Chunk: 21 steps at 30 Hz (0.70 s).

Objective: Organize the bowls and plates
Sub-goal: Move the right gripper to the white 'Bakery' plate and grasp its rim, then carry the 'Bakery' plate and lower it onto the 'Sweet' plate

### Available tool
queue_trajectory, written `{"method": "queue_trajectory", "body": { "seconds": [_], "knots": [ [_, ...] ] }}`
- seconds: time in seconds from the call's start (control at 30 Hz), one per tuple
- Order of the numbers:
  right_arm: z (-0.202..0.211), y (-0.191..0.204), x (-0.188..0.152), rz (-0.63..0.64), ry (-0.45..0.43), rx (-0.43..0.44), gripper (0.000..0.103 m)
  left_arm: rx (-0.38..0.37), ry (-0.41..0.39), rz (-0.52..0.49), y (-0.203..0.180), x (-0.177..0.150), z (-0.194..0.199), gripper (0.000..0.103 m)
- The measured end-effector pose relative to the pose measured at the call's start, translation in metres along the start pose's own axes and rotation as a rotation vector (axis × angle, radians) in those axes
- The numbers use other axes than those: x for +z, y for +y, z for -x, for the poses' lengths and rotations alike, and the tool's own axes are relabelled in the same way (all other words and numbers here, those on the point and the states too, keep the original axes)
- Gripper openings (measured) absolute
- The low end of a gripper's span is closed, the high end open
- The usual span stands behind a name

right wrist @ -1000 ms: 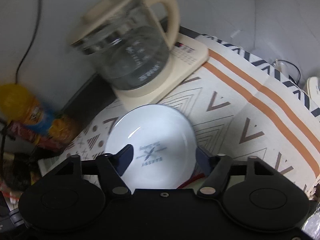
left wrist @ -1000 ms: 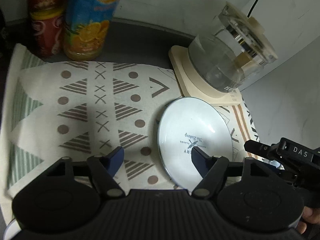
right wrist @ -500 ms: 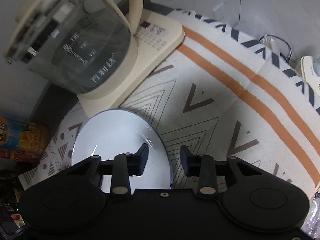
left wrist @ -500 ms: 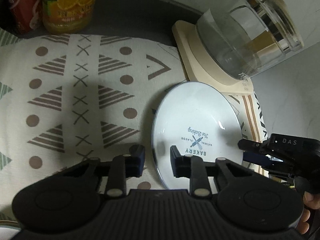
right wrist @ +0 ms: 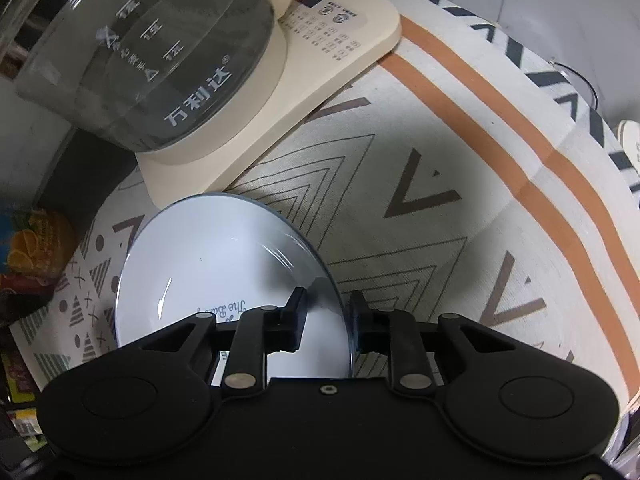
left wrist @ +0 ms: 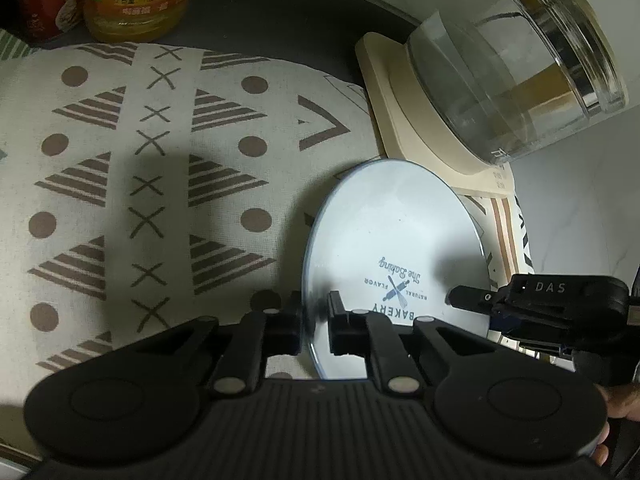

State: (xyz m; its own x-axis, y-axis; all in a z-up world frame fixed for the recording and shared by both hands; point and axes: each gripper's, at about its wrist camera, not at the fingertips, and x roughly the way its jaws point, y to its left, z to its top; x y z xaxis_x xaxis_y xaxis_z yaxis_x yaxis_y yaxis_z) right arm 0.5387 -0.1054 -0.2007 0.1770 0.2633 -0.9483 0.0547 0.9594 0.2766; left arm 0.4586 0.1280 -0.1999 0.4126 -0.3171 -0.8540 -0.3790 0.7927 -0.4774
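Grippers clamp the plate [left wrist: 394, 236] from both sides: my left gripper [left wrist: 314, 320] pinches its left rim, my right gripper [right wrist: 326, 316], jaws just closing, straddles the right rim. Plate lies on the patterned cloth [left wrist: 160, 184] beside the kettle [right wrist: 160, 60].

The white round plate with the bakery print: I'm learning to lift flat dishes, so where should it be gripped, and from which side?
Grip the thin raised rim of the white round plate, coming steeply from above, one finger inside and one outside. It lies flat on the patterned cloth, so only its edges are pinchable.
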Motion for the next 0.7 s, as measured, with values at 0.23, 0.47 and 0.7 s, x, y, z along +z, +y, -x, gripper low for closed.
{"method": "queue_trajectory", "body": {
  "seconds": [0.23, 0.47, 0.7],
  "knots": [
    [0.008, 0.002, -0.004, 0.017, -0.029, 0.049, 0.015, -0.016, -0.029, -0.013, 0.013, 0.000, 0.015, 0.009],
    [0.021, 0.018, -0.009, 0.041, -0.064, 0.157, 0.007, -0.018, -0.079, 0.020, 0.036, 0.007, 0.040, 0.009],
    [0.027, 0.037, -0.020, 0.057, -0.080, 0.229, 0.004, -0.002, -0.123, 0.063, 0.053, 0.002, 0.064, 0.009]
  ]
}}
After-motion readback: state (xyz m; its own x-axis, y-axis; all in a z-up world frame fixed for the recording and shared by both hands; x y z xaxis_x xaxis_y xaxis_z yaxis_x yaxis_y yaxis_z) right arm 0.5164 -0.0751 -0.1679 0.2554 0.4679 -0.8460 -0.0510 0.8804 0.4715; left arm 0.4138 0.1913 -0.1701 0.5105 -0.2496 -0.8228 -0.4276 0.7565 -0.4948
